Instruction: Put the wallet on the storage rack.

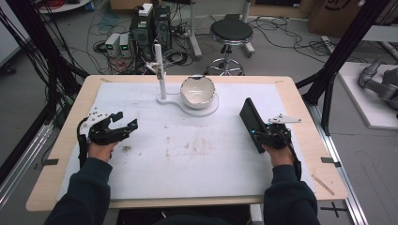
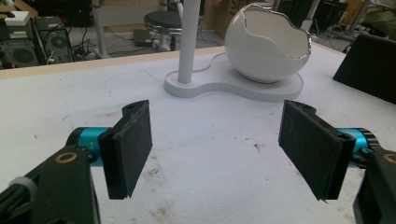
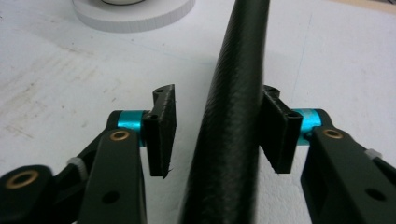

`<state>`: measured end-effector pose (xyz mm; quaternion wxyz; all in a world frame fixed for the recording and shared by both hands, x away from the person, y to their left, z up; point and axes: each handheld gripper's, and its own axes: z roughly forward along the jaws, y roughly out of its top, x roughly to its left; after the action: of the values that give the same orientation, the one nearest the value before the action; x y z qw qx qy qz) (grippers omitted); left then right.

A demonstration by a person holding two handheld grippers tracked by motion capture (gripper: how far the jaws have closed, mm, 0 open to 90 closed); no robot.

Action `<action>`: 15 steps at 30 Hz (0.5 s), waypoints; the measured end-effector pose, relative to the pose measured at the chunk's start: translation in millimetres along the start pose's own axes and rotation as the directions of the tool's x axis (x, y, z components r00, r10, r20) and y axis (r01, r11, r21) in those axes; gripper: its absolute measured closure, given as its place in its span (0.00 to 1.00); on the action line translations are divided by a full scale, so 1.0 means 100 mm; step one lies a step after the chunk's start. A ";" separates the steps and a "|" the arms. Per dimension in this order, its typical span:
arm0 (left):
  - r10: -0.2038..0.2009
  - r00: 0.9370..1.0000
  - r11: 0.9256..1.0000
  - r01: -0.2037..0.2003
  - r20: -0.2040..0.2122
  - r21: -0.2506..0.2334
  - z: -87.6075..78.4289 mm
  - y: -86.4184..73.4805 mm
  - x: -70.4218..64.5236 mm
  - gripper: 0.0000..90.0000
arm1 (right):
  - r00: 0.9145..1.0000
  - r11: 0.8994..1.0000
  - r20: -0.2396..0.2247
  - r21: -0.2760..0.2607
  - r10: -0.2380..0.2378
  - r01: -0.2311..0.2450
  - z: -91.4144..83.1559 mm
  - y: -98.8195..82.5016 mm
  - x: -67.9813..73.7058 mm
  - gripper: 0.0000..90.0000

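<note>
A flat black textured case (image 1: 251, 123) stands on its long edge at the right of the white mat, tilted a little. My right gripper (image 1: 257, 133) straddles its near end. In the right gripper view the case (image 3: 233, 93) rises between the jaws of my right gripper (image 3: 218, 126). The left pad (image 3: 161, 135) stands clear of it with a gap. The right pad sits against its other face. My left gripper (image 1: 126, 120) rests at the left of the mat, jaws wide apart. Between the pads of my left gripper (image 2: 217, 144) there is only bare mat.
A white cracked-egg bowl (image 1: 198, 91) sits on a white base (image 1: 212, 110) with an upright post (image 1: 160, 70) at the far middle. The bowl (image 2: 266, 46) and the post (image 2: 189, 42) lie ahead of the left gripper. A stool (image 1: 230, 33) and computers (image 1: 150, 26) stand beyond the table.
</note>
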<state>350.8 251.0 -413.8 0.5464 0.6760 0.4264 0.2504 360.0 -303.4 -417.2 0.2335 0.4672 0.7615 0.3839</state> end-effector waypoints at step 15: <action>0.006 1.000 1.000 -0.006 -0.002 0.002 0.00 0.00 0.00 0.29 | 0.997 0.993 -0.026 -0.095 -0.076 0.073 -0.26 -0.03 -0.04 0.81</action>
<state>351.0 250.8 -414.1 0.5445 0.6775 0.4253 0.2523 341.8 -317.1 -404.6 0.2582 0.4211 0.7628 0.4173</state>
